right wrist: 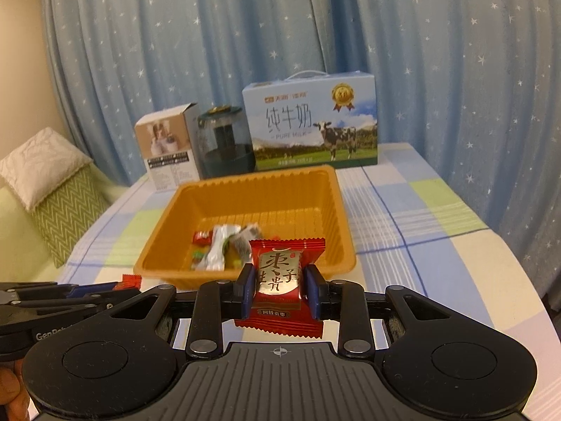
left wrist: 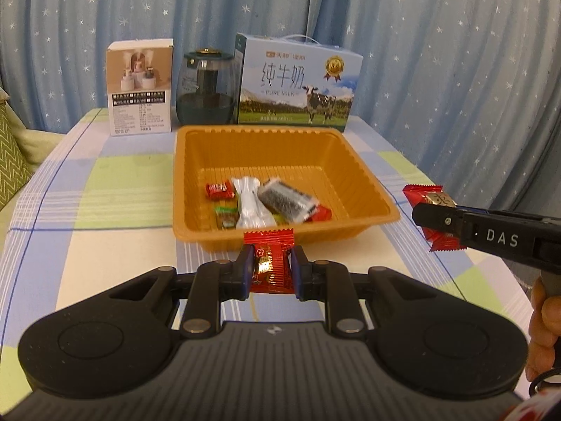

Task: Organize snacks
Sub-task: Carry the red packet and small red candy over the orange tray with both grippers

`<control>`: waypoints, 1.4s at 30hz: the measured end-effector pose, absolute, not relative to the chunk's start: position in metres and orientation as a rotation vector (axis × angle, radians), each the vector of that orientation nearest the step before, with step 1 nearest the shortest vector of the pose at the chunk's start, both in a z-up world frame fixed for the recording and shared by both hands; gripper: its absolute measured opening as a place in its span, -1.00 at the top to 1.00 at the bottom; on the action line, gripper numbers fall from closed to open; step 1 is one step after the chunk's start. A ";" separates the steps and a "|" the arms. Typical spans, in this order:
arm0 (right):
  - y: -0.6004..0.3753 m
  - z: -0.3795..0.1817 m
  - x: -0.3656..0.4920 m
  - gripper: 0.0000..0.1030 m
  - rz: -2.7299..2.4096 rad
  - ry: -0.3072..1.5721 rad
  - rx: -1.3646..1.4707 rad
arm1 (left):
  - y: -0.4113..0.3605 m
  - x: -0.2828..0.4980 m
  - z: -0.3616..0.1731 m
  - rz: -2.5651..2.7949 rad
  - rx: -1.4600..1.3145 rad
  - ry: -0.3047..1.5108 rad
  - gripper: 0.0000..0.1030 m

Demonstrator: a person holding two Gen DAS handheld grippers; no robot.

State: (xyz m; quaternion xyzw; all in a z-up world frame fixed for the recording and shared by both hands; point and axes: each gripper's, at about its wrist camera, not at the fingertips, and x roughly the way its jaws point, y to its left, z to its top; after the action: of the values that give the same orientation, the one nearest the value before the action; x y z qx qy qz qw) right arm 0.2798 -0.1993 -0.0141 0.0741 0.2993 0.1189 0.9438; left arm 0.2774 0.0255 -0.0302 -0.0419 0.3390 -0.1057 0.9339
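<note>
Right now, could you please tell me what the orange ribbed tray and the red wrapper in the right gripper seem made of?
Orange ribbed tray: probably thin moulded plastic, semi-gloss, with pressed ribs. Red wrapper in the right gripper: likely plastic-foil film, given its crimped ends and shiny metallic label.

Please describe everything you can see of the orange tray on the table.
The orange tray is a shallow rectangular container, apparently thin moulded plastic, with ribbed sloping walls and a flat outturned rim. It rests upright on the checked tablecloth, in front of the milk carton and dark jar. Several wrapped snacks lie in its near part; the far part is bare. Neither gripper touches it.
</note>
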 end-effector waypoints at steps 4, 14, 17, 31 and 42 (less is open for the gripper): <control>-0.199 -0.013 0.294 0.40 0.239 0.605 0.165 | 0.028 0.291 -0.025 -0.207 -0.092 0.682 0.62; -0.191 -0.015 0.328 0.40 0.228 0.600 0.185 | 0.034 0.330 -0.020 -0.185 -0.097 0.668 0.62; -0.186 -0.017 0.337 0.40 0.222 0.596 0.164 | 0.035 0.340 -0.021 -0.186 -0.099 0.673 0.62; -0.178 -0.031 0.378 0.40 0.200 0.619 0.162 | 0.040 0.380 -0.033 -0.167 -0.119 0.702 0.62; -0.173 -0.036 0.397 0.40 0.197 0.636 0.190 | 0.052 0.396 -0.039 -0.158 -0.156 0.709 0.62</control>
State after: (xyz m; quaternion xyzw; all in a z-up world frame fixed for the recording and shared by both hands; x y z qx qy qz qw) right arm 0.3965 -0.1726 -0.0359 0.0932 0.3115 0.0968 0.9407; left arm 0.3957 0.0519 -0.0390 -0.0761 0.3465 -0.0771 0.9318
